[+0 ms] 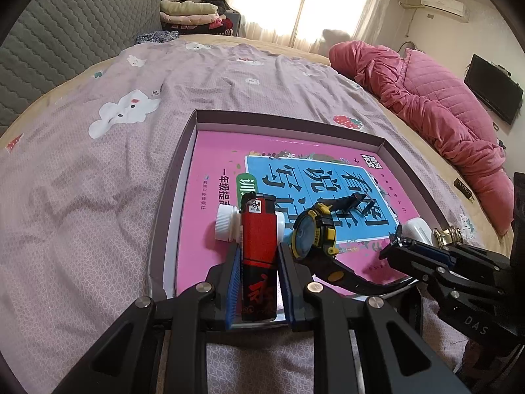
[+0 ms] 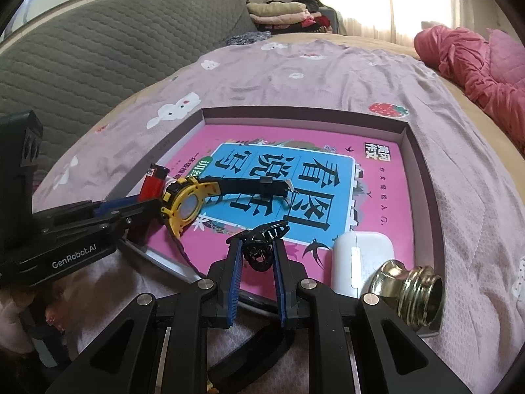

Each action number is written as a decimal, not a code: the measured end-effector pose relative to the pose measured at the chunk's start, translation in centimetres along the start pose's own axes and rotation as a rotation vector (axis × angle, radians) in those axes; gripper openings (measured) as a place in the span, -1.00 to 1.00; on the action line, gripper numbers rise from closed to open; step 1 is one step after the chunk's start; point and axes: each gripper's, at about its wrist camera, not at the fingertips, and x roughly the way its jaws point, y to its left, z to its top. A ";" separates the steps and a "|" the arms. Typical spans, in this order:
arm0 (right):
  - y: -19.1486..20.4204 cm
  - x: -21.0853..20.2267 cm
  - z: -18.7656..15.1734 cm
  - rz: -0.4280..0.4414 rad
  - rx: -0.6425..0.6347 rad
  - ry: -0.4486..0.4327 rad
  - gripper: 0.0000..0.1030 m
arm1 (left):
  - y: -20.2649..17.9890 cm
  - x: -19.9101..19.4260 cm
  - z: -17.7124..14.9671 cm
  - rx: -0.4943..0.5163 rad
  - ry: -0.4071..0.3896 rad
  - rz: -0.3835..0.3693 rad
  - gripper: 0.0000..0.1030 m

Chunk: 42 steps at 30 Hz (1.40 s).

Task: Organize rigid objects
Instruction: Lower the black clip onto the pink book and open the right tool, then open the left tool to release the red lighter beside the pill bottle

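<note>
Two views cover this moment. From your left wrist, the left gripper [image 1: 257,269] has its ribbed blue pads [image 1: 233,282] closed on a red lighter [image 1: 258,256], held upright over the near edge of the shallow box [image 1: 170,177]. Its smooth plastic body could slip, or knock the white bottle [image 1: 226,223] and the yellow-bezelled watch [image 1: 315,233] just beside it, if you loosen or swing sideways. From your right wrist, the right gripper [image 2: 257,256] pinches a black hair claw [image 2: 262,246] low over the glossy pink book [image 2: 377,197] (its thin teeth offer little grip). The rounded white case [image 2: 361,259] and threaded brass fitting [image 2: 413,292] lie near.
</note>
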 end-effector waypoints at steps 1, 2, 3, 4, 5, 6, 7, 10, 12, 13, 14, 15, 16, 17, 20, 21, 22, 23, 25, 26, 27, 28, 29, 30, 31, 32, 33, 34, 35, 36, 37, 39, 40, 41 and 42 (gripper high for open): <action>0.0 0.1 0.0 0.000 -0.001 0.002 -0.65 | 0.0 0.0 0.0 0.000 0.000 0.000 -0.57; 0.0 0.2 0.0 -0.001 -0.002 0.005 -0.65 | 0.0 0.0 0.0 0.000 0.000 0.000 -0.57; 0.1 0.3 0.0 -0.003 -0.002 0.009 -0.65 | 0.0 0.0 0.0 0.000 0.000 0.000 -0.57; 0.1 0.3 0.0 -0.003 -0.002 0.012 -0.65 | 0.0 0.0 0.0 -0.001 0.000 -0.001 -0.57; 0.1 0.4 0.0 -0.004 -0.002 0.014 -0.65 | 0.0 0.0 0.0 -0.001 0.000 -0.001 -0.57; 0.1 0.4 0.0 -0.004 -0.002 0.016 -0.65 | 0.0 0.0 0.0 -0.001 0.000 0.000 -0.57; 0.1 0.5 0.1 -0.007 -0.003 0.018 -0.65 | 0.0 0.0 0.0 0.000 0.000 0.000 -0.57; 0.0 0.8 0.2 -0.004 0.006 0.029 -0.65 | 0.0 0.0 0.0 0.000 -0.001 0.001 -0.57; -0.3 1.0 0.2 -0.003 0.018 0.037 -0.65 | 0.0 0.1 0.0 0.001 0.000 0.001 -0.57; -0.3 1.1 0.3 -0.002 0.022 0.039 -0.64 | 0.0 0.1 0.0 0.002 0.000 0.001 -0.57; -0.4 1.1 0.3 -0.001 0.027 0.042 -0.63 | 0.0 0.1 0.0 0.003 0.000 0.001 -0.57; -0.4 1.2 0.3 0.000 0.032 0.044 -0.62 | 0.0 0.1 0.0 0.003 0.000 0.000 -0.57; -0.5 1.2 0.3 -0.001 0.034 0.045 -0.58 | 0.1 0.1 0.0 0.002 -0.001 0.000 -0.57; -0.5 1.2 0.3 -0.001 0.035 0.046 -0.57 | 0.0 0.1 0.0 0.002 -0.001 0.001 -0.57; -0.6 1.2 0.3 0.000 0.040 0.046 -0.56 | 0.0 0.1 0.0 0.002 -0.002 0.003 -0.57; -0.6 1.2 0.3 -0.001 0.041 0.046 -0.56 | 0.0 0.1 0.0 0.003 -0.001 0.001 -0.57; -0.6 1.1 0.3 0.000 0.041 0.046 -0.56 | 0.0 0.1 0.0 0.003 -0.001 0.001 -0.57; -0.6 1.1 0.3 -0.001 0.042 0.044 -0.56 | 0.0 0.1 0.0 0.003 -0.001 0.001 -0.57; -0.8 0.9 0.2 -0.005 0.046 0.038 -0.56 | 0.0 0.1 0.0 0.003 -0.001 0.001 -0.57; -0.8 0.8 0.2 -0.006 0.050 0.035 -0.55 | 0.0 0.1 0.0 0.003 -0.001 0.001 -0.57; -0.9 0.6 0.1 -0.009 0.056 0.027 -0.55 | 0.0 0.1 0.0 0.002 -0.001 0.001 -0.57; -1.0 0.4 0.0 -0.011 0.060 0.020 -0.54 | 0.0 0.1 0.0 0.002 -0.001 0.001 -0.57; -1.1 0.1 -0.1 -0.011 0.066 0.012 -0.54 | 0.0 0.1 0.0 0.002 -0.001 0.001 -0.57; -1.2 -0.2 -0.2 -0.012 0.074 0.003 -0.53 | 0.0 0.1 0.0 0.002 -0.001 0.001 -0.57; -1.3 -0.5 -0.3 -0.011 0.081 -0.006 -0.53 | 0.0 0.1 0.0 0.002 0.001 0.000 -0.57; -1.3 -0.7 -0.4 -0.011 0.084 -0.012 -0.52 | 0.0 0.1 0.0 0.001 0.002 -0.001 -0.57; -1.3 -1.0 -0.5 -0.012 0.085 -0.019 -0.52 | 0.1 0.1 0.0 0.000 0.003 -0.003 -0.57; -1.3 -1.2 -0.5 -0.015 0.083 -0.023 -0.51 | 0.1 0.1 0.0 -0.002 0.006 -0.006 -0.57; -1.2 -1.4 -0.5 -0.018 0.081 -0.029 -0.50 | 0.2 0.1 0.0 -0.003 0.007 -0.008 -0.57; -1.2 -1.7 -0.5 -0.021 0.079 -0.037 -0.49 | 0.2 0.1 0.0 -0.003 0.008 -0.009 -0.57; -1.1 -1.8 -0.5 -0.022 0.079 -0.041 -0.48 | 0.2 0.1 0.0 -0.003 0.011 -0.010 -0.57; -1.1 -2.1 -0.6 -0.026 0.080 -0.049 -0.43 | 0.2 0.1 0.1 -0.004 0.014 -0.012 -0.57; -1.1 -2.3 -0.7 -0.030 0.079 -0.053 -0.42 | 0.2 0.1 0.1 -0.003 0.016 -0.012 -0.57; -1.0 -2.5 -0.8 -0.034 0.078 -0.056 -0.41 | 0.3 0.0 0.1 -0.004 0.016 -0.012 -0.57; -1.0 -2.6 -0.9 -0.041 0.077 -0.060 -0.41 | 0.2 0.0 0.1 -0.003 0.017 -0.012 -0.56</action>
